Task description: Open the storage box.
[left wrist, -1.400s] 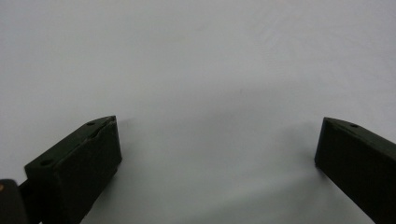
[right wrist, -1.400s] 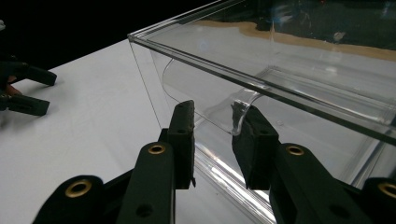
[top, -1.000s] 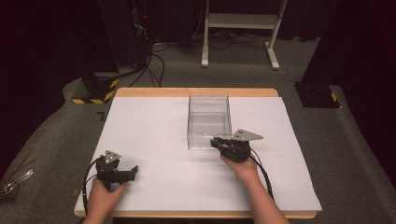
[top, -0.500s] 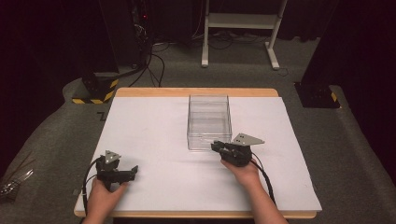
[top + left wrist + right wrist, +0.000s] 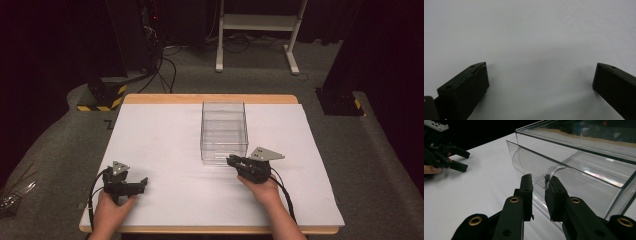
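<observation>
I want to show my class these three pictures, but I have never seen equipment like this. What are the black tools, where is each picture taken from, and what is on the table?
A person sits at a white-covered table and holds a hand-operated, two-jaw clamp in each hand; there is no robot arm. The high view comes from a fixed camera above. The other two come from cameras riding on the clamps, looking along their jaws. On the table stands a clear plastic box with a drawer. The right gripper has just been closing its jaws around the curved lip of the drawer front; whether they already pinch it is hard to tell. The left gripper rests wide open over the bare table, holding nothing.
</observation>
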Tool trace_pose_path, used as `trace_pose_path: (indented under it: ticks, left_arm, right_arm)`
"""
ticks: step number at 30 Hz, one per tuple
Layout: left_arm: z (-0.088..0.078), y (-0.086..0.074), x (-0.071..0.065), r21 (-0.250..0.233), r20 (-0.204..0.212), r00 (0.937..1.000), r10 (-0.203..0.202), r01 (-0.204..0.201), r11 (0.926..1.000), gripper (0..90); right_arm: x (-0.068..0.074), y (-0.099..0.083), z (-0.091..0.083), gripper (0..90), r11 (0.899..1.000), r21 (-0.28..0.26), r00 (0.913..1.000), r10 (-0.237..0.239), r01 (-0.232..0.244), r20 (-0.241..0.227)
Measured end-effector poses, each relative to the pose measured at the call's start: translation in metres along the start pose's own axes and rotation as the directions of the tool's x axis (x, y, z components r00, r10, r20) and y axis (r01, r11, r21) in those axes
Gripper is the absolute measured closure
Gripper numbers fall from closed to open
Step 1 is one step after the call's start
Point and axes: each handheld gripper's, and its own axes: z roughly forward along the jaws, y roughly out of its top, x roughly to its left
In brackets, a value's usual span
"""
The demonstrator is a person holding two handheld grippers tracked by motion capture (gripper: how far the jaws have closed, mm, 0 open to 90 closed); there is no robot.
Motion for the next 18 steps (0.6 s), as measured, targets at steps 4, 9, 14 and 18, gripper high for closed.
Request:
trace_pose_path:
  ticks: [4, 9, 14, 18]
  left_arm:
    - [0.0, 0.0, 0.0, 0.0, 0.0, 1.0, 0.0, 0.0, 1.0, 0.5]
    - [0.0, 0.0, 0.0, 0.0, 0.0, 1.0, 0.0, 0.0, 1.0, 0.5]
    - [0.0, 0.0, 0.0, 0.0, 0.0, 1.0, 0.0, 0.0, 1.0, 0.5]
    - [0.0, 0.0, 0.0, 0.0, 0.0, 1.0, 0.0, 0.0, 1.0, 0.5]
  right_arm:
    - [0.003, -0.002, -0.003, 76.8, 1.0, -0.002, 1.0, 0.0, 0.0, -0.003]
    - [0.007, -0.004, -0.006, 77.1, 1.0, -0.002, 1.0, -0.007, 0.007, -0.004]
    - [0.011, -0.005, -0.009, 77.3, 1.0, 0.0, 0.9999, -0.008, 0.008, -0.007]
    - [0.014, -0.007, -0.011, 77.5, 1.0, 0.003, 0.9999, -0.013, 0.013, -0.007]
